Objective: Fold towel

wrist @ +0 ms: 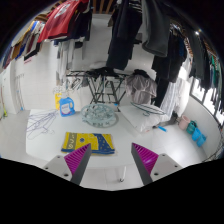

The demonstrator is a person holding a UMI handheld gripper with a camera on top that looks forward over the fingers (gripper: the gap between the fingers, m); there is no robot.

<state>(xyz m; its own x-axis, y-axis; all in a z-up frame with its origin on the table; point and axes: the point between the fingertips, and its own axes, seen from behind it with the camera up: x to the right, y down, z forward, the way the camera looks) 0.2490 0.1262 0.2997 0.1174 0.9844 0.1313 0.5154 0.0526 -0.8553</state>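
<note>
**Gripper view: towel ahead of my spread fingers**

My gripper (112, 160) hangs above the white table (40, 140) with its fingers spread wide and nothing between them. The yellow patterned towel (90, 142) lies flat on the table just ahead of my left finger (78, 163), its near edge close to the fingertip; I cannot tell whether they touch. Beyond the towel sit a round wire stand (100, 116) and a drying rack (105, 88). Clothes (125, 35) hang along the back.

Single gripper-mounted view, facing forward over white table (40, 135) toward clothes rack (105, 85).
</note>
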